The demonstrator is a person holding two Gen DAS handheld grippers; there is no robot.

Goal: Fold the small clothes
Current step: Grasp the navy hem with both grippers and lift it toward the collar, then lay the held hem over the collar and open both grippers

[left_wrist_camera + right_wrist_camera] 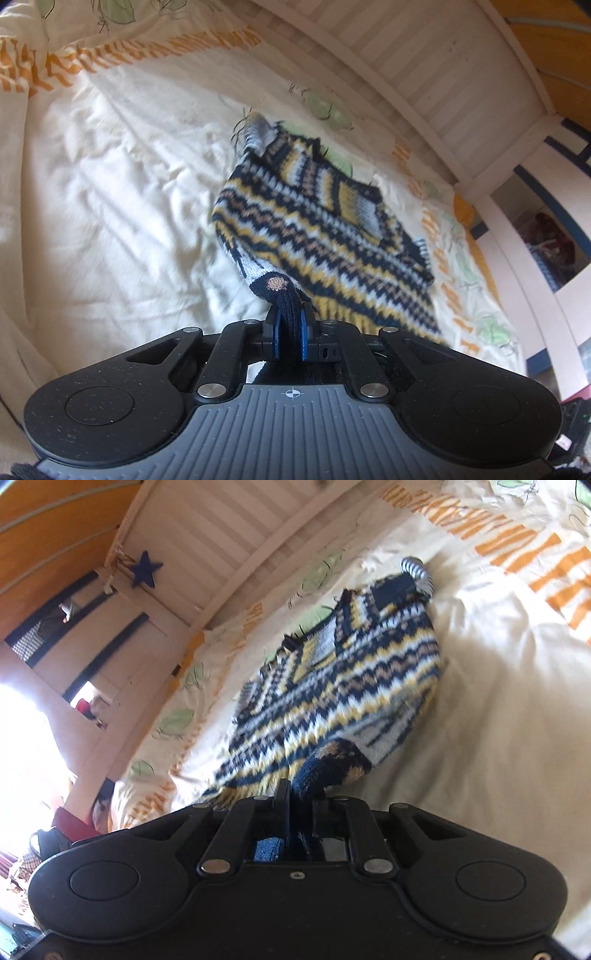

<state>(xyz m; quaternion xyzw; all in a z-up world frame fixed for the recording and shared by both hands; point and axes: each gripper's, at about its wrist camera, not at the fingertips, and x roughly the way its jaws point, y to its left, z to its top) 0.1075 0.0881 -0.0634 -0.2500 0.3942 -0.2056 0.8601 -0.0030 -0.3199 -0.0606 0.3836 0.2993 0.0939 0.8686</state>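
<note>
Patterned knit sweater at frame centre on cream bedsheet, near hem pinched at 2 corners: left gripper and right gripper each clamped on dark ribbing. Fold apparently only beginning; remainder flat, sleeves seemingly tucked.

**A bedroom in a home**

A bed fills both views. Its cream duvet is rumpled and printed with orange stripes and green leaf shapes along the edges. A white slatted bed frame runs along the far edge of the duvet, with a post at its corner. A blue felt star hangs on the frame. Behind it stands a white cupboard with dark blue trim. Orange wooden boards rise above the frame. Bright daylight floods in from one side, over household clutter near the floor.
</note>
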